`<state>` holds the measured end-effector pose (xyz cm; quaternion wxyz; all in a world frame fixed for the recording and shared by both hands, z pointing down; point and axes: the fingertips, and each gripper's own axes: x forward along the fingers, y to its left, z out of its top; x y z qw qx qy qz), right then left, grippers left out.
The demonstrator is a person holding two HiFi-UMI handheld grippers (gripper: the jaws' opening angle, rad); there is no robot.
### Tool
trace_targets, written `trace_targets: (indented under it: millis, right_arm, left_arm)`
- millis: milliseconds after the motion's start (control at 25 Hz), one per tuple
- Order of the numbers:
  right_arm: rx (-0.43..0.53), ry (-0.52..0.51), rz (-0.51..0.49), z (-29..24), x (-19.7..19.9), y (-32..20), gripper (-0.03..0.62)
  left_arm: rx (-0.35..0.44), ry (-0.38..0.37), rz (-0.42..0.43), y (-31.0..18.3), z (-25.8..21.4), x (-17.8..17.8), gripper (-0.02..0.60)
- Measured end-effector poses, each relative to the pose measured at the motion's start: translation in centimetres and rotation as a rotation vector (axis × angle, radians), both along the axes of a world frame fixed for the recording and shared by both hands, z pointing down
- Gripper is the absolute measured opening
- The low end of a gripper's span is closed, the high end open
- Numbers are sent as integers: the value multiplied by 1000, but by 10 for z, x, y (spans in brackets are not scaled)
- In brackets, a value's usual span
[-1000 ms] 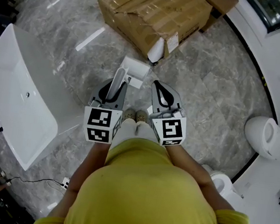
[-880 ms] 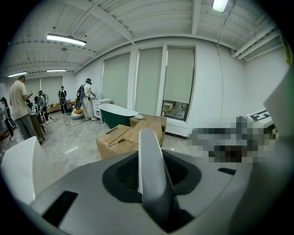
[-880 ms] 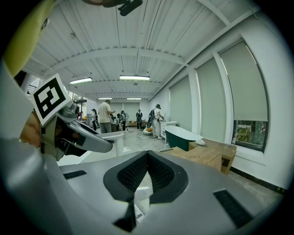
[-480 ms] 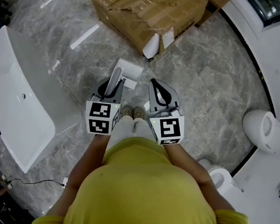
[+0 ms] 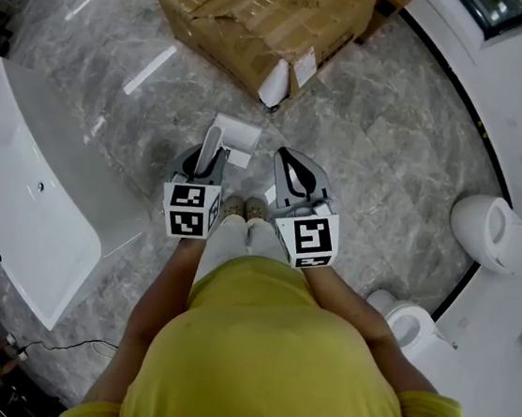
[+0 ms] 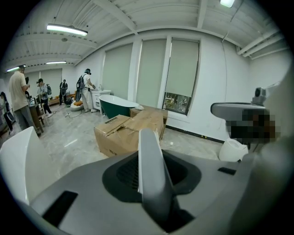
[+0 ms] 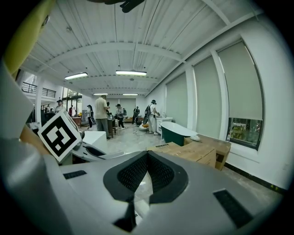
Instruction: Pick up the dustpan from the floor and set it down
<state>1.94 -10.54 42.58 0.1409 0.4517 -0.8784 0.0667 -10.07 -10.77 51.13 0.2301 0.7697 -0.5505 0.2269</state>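
The white dustpan [image 5: 236,136] lies low over the marble floor just ahead of the person's shoes [image 5: 245,208]; whether it touches the floor I cannot tell. Its long pale handle [image 5: 210,149] runs back into my left gripper [image 5: 206,156], which is shut on it. In the left gripper view the handle [image 6: 151,174] rises up between the jaws and hides the pan. My right gripper [image 5: 285,155] is beside it on the right, shut with nothing in it; in the right gripper view its jaws meet at the tips [image 7: 147,153].
A torn cardboard box [image 5: 265,19] lies on the floor beyond the dustpan. A white bathtub [image 5: 27,193] stands at the left, and white toilets [image 5: 494,231] sit at the right by the wall. Several people [image 6: 18,92] stand far back in the room.
My left gripper has sunk toward the floor with the dustpan still in it. The right gripper has stayed about where it was.
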Motion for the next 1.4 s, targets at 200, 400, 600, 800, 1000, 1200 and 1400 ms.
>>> trace_targets:
  millis: [200, 400, 600, 800, 1000, 1200, 1400]
  right_arm:
    - [-3, 8, 0, 1, 1, 0, 12]
    - [-23, 18, 3, 12, 2, -3, 12]
    - [-42, 34, 2, 23, 4, -1, 12]
    - [-43, 39, -2, 22, 3, 0, 12]
    - [-39, 41, -8, 20, 0, -2, 12]
    - [-43, 43, -11, 21, -1, -1, 12]
    - [-42, 37, -16, 22, -4, 2, 11]
  left_arm:
    - [-19, 0, -3, -5, 25, 0, 110]
    - [-38, 2, 0, -6, 43, 3, 112]
    - [-39, 2, 8, -2, 58, 4, 112]
    - [-58, 5, -4, 2, 69, 0, 114]
    - [-69, 7, -17, 2, 78, -2, 115]
    - [-80, -3, -11, 8, 84, -6, 118]
    - [-106, 20, 34, 15, 84, -4, 289]
